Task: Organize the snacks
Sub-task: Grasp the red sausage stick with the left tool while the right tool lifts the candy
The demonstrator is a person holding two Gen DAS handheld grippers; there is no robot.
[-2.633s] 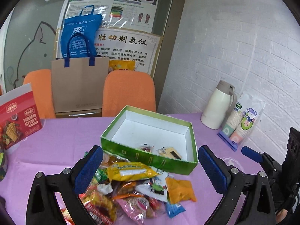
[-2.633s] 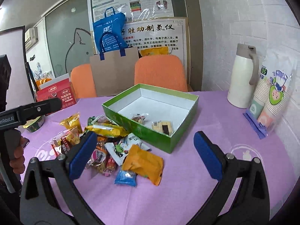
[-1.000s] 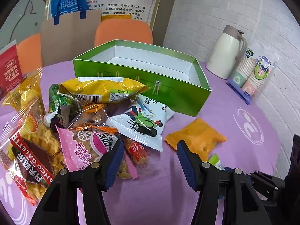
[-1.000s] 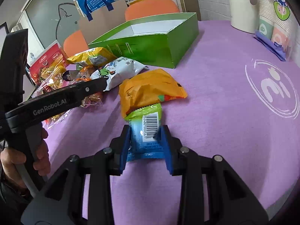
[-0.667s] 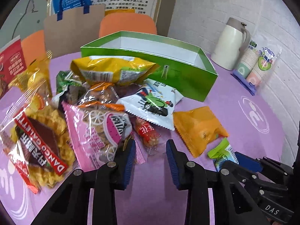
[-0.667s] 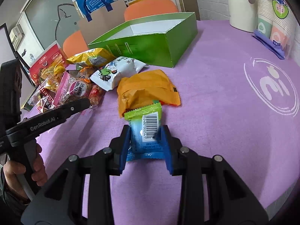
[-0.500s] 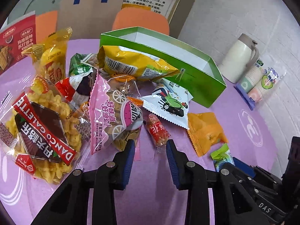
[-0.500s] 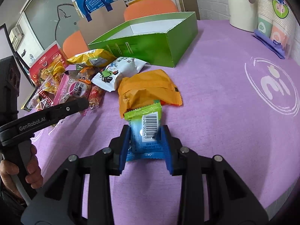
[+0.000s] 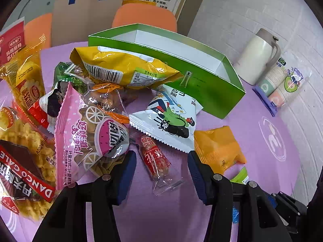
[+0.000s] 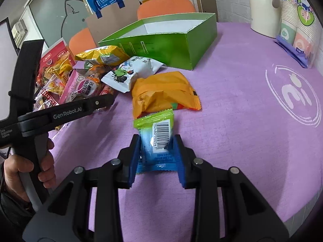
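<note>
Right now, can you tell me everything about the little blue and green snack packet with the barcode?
The small blue snack packet is a glossy plastic wrapper with a bright green crimped top, a light blue body, a white barcode label and a zigzag bottom edge. It stands tilted between the blue pads of the right gripper, which press on both its sides. Its green end overlaps the edge of the orange snack bag. Whether its bottom edge touches the purple tablecloth I cannot tell.

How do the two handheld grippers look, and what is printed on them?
The left gripper and right gripper are black plastic frames with silver rivets and ribbed blue finger pads. The left one carries white "GenRobot.AI" lettering on its side. A dark sleeve covers the wrist holding it.
</note>
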